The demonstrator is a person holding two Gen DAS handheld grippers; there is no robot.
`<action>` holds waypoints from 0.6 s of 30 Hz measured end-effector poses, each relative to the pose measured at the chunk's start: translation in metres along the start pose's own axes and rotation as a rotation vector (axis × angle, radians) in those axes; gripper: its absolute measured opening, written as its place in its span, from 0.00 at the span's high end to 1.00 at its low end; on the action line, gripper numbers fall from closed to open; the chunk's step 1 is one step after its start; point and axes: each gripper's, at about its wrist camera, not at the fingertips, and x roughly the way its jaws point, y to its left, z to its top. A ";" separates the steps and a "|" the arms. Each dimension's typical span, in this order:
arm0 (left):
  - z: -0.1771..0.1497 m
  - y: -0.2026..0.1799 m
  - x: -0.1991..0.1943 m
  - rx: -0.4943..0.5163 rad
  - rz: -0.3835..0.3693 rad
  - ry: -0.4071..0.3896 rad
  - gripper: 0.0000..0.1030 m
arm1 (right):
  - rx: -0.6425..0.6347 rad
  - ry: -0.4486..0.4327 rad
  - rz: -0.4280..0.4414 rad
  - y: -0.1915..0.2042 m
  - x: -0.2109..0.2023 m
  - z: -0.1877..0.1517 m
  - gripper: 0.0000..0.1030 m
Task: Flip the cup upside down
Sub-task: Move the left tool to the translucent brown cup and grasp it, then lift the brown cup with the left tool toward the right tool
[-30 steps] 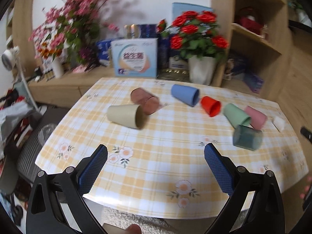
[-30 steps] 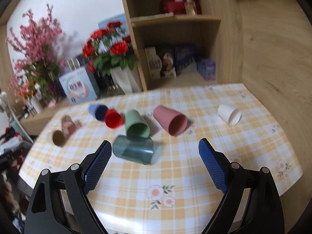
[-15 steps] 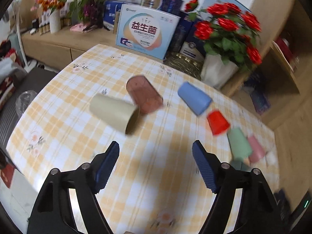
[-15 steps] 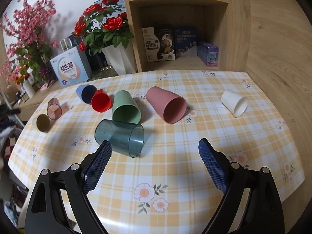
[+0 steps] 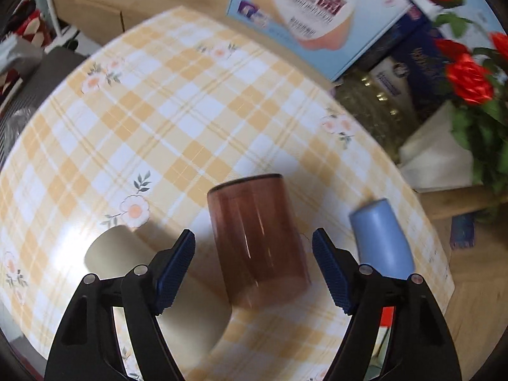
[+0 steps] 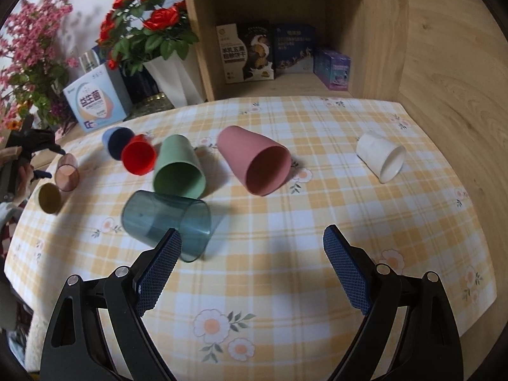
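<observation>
Several cups lie on their sides on a yellow checked table (image 6: 317, 222). In the left wrist view a translucent brown cup (image 5: 257, 241) lies between the open fingers of my left gripper (image 5: 254, 254), pads apart from it. A beige cup (image 5: 127, 263) lies left of it, partly behind the left finger, and a blue cup (image 5: 381, 238) lies to the right. My right gripper (image 6: 254, 254) is open and empty above the table's front, its left fingertip next to a teal translucent cup (image 6: 165, 219). The left gripper (image 6: 28, 152) shows at the far left by the brown cup (image 6: 66, 176).
Green (image 6: 177, 168), red (image 6: 138, 158), pink (image 6: 254, 165) and white (image 6: 381, 157) cups lie across the table. A white vase of red roses (image 6: 171, 76), a boxed product (image 5: 314, 16) and a wooden shelf with boxes (image 6: 270, 50) stand behind it.
My left gripper has moved forward and down to the brown cup, which now lies between its fingers. My right gripper has edged forward toward the teal cup. No cup has moved.
</observation>
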 end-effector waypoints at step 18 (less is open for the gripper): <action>-0.018 -0.021 0.020 0.124 0.041 0.026 0.34 | 0.015 0.023 0.026 0.001 0.006 -0.004 0.15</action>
